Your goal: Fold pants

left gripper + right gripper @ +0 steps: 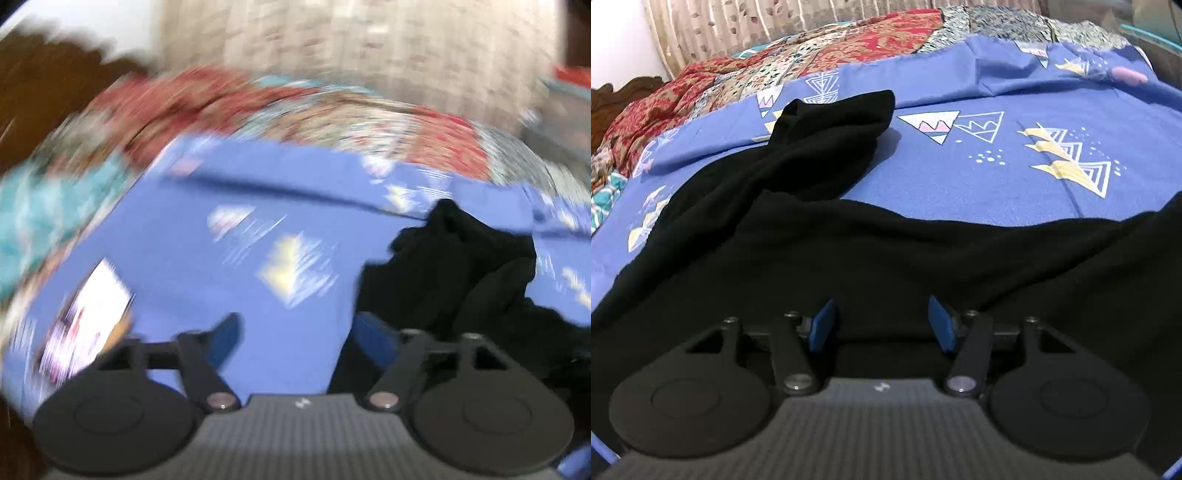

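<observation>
Black pants (820, 229) lie rumpled on a blue sheet (1015, 177) printed with triangles. One leg end (842, 118) reaches toward the back left. My right gripper (882, 325) is open, low over the near part of the pants, with black cloth between and under its blue pads (823, 325). The left wrist view is blurred by motion. There my left gripper (299, 332) is open over the blue sheet (229, 184), and the bunched pants (454, 273) lie by its right finger (373, 336).
A red and patterned quilt (812, 59) lies crumpled along the far side of the bed, before a beige curtain (738, 26). A white paper or card (88, 317) lies on the sheet at the left. A dark wooden headboard (40, 92) stands at the far left.
</observation>
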The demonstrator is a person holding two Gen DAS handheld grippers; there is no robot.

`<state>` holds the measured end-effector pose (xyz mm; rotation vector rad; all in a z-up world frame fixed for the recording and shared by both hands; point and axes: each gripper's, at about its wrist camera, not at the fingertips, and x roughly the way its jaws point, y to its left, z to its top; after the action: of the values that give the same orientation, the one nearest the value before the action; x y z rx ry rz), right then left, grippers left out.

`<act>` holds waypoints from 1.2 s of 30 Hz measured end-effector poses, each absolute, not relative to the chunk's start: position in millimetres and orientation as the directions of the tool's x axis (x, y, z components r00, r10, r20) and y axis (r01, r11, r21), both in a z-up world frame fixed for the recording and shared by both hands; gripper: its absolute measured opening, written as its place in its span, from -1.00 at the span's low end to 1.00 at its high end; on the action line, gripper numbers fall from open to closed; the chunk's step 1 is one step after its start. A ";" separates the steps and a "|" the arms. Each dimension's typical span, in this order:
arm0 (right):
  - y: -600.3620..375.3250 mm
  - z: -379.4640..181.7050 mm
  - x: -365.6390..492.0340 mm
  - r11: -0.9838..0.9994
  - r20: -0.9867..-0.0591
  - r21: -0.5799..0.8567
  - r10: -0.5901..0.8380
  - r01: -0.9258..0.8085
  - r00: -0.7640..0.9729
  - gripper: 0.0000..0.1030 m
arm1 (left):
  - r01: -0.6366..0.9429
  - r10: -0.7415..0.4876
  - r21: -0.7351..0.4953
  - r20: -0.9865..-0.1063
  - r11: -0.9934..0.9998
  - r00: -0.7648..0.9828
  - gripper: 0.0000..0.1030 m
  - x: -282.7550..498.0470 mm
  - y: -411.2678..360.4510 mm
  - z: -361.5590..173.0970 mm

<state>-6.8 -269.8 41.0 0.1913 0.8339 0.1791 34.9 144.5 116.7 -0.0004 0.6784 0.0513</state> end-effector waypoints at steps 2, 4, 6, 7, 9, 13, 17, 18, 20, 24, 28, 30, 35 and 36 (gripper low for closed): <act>-270.2 42.2 -4.6 0.966 -0.717 0.243 0.239 -0.087 0.655 0.20 | 0.046 0.016 0.086 -0.612 0.995 0.791 0.88 81.1 118.8 109.3; -273.2 44.4 -2.2 0.962 -0.724 0.260 0.253 -0.086 0.641 0.20 | 0.131 -0.032 0.116 -0.621 0.985 0.784 0.92 123.8 94.3 95.6; -280.4 56.6 6.7 0.954 -0.727 0.290 0.276 -0.083 0.628 0.16 | 0.181 -0.058 0.126 -0.648 0.975 0.759 0.92 159.0 68.7 77.6; -280.6 61.7 9.3 0.952 -0.713 0.291 0.283 -0.096 0.642 0.15 | 0.209 -0.075 0.125 -0.662 0.970 0.746 0.92 173.7 56.5 67.2; -281.2 90.5 23.8 0.959 -0.667 0.242 0.276 -0.149 0.692 0.15 | 0.247 -0.087 0.140 -0.681 0.959 0.727 0.82 195.7 36.6 48.6; -252.5 135.2 94.7 0.953 -0.630 0.104 0.285 -0.285 0.723 0.16 | 0.274 -0.073 0.154 -0.741 0.949 0.668 -0.55 209.7 18.6 12.6; -209.2 140.2 196.7 0.939 -0.647 0.038 0.284 -0.342 0.708 0.38 | 0.198 -0.105 0.053 -0.699 0.979 0.707 -0.86 182.8 47.7 32.3; -196.9 136.2 223.0 0.939 -0.662 0.045 0.284 -0.341 0.694 0.40 | 0.176 -0.126 0.005 -0.678 0.984 0.724 -0.86 167.7 61.4 42.8; -173.7 123.1 267.2 0.931 -0.700 0.088 0.311 -0.354 0.643 0.49 | 0.133 -0.131 -0.046 -0.643 0.990 0.755 -0.86 138.5 82.7 58.1; -117.5 82.7 318.6 0.932 -0.778 0.020 0.241 -0.361 0.580 0.53 | 0.041 -0.087 -0.087 -0.637 0.995 0.766 -0.86 92.9 103.9 66.9; -99.8 45.9 333.2 0.959 -0.833 -0.101 0.065 -0.266 0.549 -0.77 | 0.005 -0.063 -0.090 -0.656 0.996 0.753 -0.86 72.7 105.1 57.1; -122.1 59.7 325.5 0.983 -0.797 -0.005 0.108 -0.186 0.594 -0.80 | 0.011 -0.060 -0.080 -0.650 0.997 0.758 -0.86 69.7 104.7 56.9; -223.6 137.1 296.2 0.975 -0.656 0.220 0.122 0.033 0.744 -0.80 | -0.003 -0.072 -0.118 -0.629 0.993 0.774 -0.86 80.1 107.2 64.8; -250.7 155.6 284.6 0.964 -0.621 0.253 0.101 0.077 0.777 -0.80 | -0.011 -0.078 -0.138 -0.623 0.990 0.778 -0.86 79.7 108.8 67.3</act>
<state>284.6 -250.7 155.6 0.2727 0.6827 0.0134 79.7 108.8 67.3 -0.1365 0.6790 -0.0362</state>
